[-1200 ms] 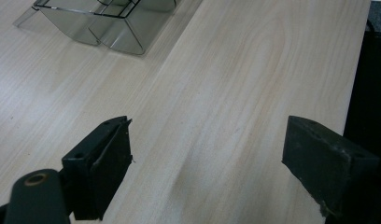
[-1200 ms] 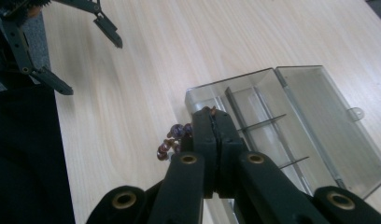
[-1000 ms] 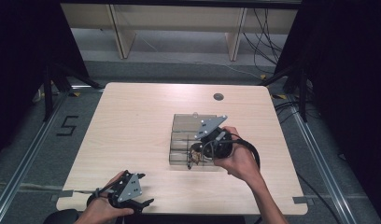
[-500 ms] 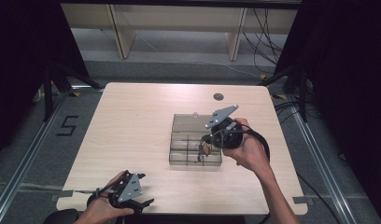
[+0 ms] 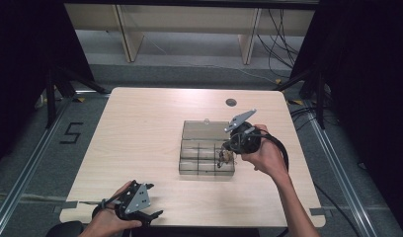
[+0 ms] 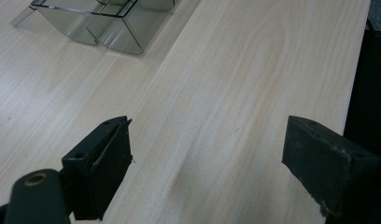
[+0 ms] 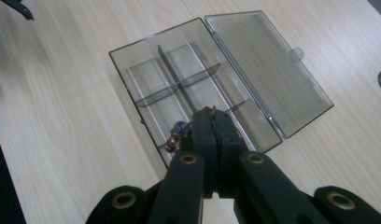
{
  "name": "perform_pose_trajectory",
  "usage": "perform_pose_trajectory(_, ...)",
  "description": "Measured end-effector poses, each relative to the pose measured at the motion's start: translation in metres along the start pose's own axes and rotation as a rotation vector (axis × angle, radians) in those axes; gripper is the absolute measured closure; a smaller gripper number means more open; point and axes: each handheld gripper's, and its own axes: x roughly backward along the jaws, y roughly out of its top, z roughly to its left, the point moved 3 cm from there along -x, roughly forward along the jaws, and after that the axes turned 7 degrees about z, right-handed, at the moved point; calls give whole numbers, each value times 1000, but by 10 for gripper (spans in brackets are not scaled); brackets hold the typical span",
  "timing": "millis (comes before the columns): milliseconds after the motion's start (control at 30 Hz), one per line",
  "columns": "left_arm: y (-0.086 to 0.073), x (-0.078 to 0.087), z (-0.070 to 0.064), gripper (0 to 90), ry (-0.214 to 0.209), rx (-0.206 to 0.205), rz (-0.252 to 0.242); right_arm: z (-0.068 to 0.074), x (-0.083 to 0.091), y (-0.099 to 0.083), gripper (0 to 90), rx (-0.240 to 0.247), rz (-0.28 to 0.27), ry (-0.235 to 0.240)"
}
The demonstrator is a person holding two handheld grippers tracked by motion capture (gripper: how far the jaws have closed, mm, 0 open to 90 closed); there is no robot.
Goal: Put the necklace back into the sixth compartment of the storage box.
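Holding my right gripper (image 7: 212, 122) just above the clear compartment box (image 7: 179, 88), I have its jaws pressed together on a small string of reddish-brown beads (image 7: 177, 136), which hangs out to the left of the jaw tips in the right gripper view, over the box's near edge. In the high view the right gripper (image 5: 228, 154) sits right of centre in the frame, with the beads (image 5: 224, 159) dangling over the right end of the compartment box (image 5: 204, 158) and my right hand (image 5: 266, 155) behind it. Dividers split the box into several compartments, and I cannot tell which one the beads hang over. Its hinged lid (image 7: 268, 70) lies flat and open on the table, toward the upper right of the right gripper view. My left gripper (image 5: 152, 205) rests at the lower left of the high view, near the table's (image 5: 140, 128) front edge and well apart from the box. In the left gripper view its jaws stand wide apart with bare wood between them and grip nothing; a corner of the compartment box (image 6: 104, 25) shows at the upper left of that frame.
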Motion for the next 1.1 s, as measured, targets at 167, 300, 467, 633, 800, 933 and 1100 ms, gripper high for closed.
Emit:
perform_pose_trajectory(167, 0, 0, 0, 150, 4, -2, 4, -6, -8, -2, 900, 4, 13, 1)
perform_pose_trajectory(300, 0, 0, 0, 150, 3, -2, 3, -7, -17, -3, 900, -4, 34, 12)
perform_pose_trajectory(467, 0, 0, 0, 150, 3, -2, 3, -8, -26, -3, 900, -12, 48, 32)
perform_pose_trajectory(633, 0, 0, 0, 150, -4, 7, -7, -9, -37, -4, 900, -12, 67, 46)
perform_pose_trajectory(800, 0, 0, -1, 150, -5, 8, -9, -9, -49, -7, 900, -11, 87, 76)
perform_pose_trajectory(933, 0, 0, 0, 150, -4, 7, -7, -7, -55, -9, 900, -33, 104, 90)
perform_pose_trajectory(1100, 0, 1, 0, 150, -12, 3, 6, -10, -66, -13, 900, -26, 124, 98)
